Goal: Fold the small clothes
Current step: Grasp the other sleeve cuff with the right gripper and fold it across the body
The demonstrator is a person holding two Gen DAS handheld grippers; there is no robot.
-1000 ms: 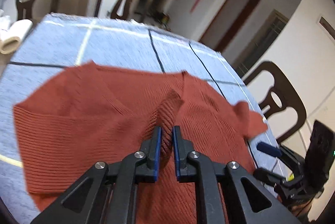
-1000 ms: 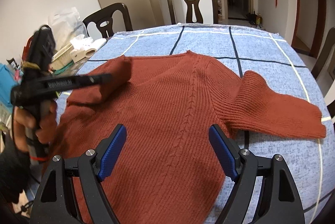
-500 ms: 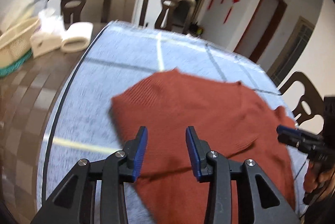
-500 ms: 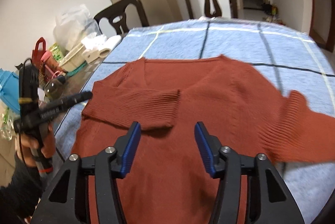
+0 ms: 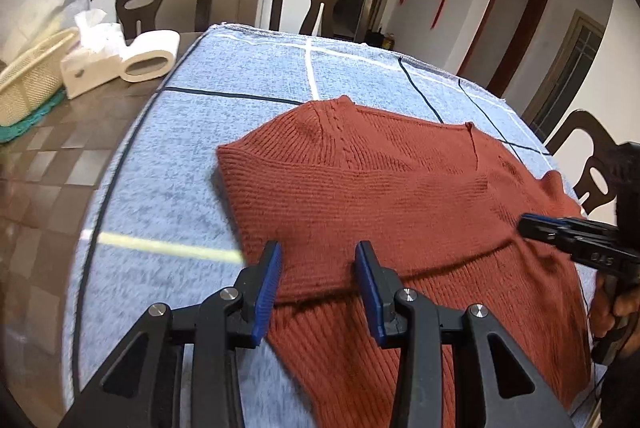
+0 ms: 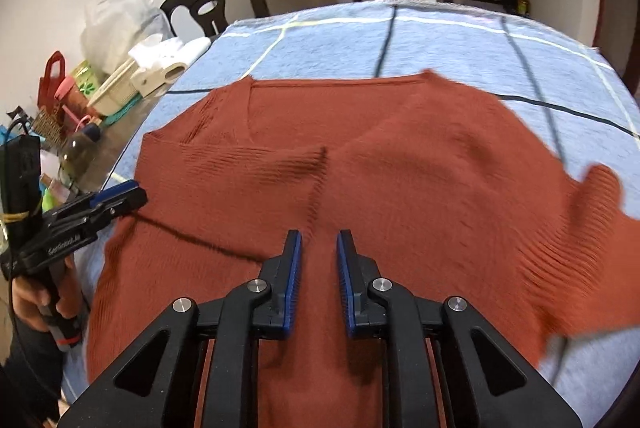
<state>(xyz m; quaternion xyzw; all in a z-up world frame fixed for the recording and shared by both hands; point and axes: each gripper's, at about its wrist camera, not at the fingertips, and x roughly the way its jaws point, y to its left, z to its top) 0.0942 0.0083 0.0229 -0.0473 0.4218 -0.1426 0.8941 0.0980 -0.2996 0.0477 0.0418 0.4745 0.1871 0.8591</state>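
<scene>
A rust-red knit sweater point(image 5: 400, 196) lies flat on the blue checked cloth point(image 5: 240, 100). One sleeve point(image 6: 256, 168) is folded across its chest. The other sleeve point(image 6: 592, 228) spreads out to the right. My left gripper point(image 5: 319, 268) stands open over the sweater's left edge, above the folded sleeve, with nothing pinched. Over the middle of the sweater, my right gripper point(image 6: 319, 260) has its jaws closing; a narrow gap remains and no cloth is pressed between the pads. Each gripper shows in the other's view: the right gripper point(image 5: 560, 232) and the left gripper point(image 6: 100, 204).
Dark wooden chairs point(image 5: 320, 0) stand around the table. A tissue box point(image 5: 92, 64), a white roll point(image 5: 152, 56) and a cream basket point(image 5: 28, 80) sit on the bare tabletop at the left. Bottles and bags point(image 6: 72, 100) crowd that side too.
The left gripper let go of the sleeve cuff, opened and drew back to the sweater's left edge. The sleeve now lies across the chest. The right gripper's jaws narrowed from wide apart.
</scene>
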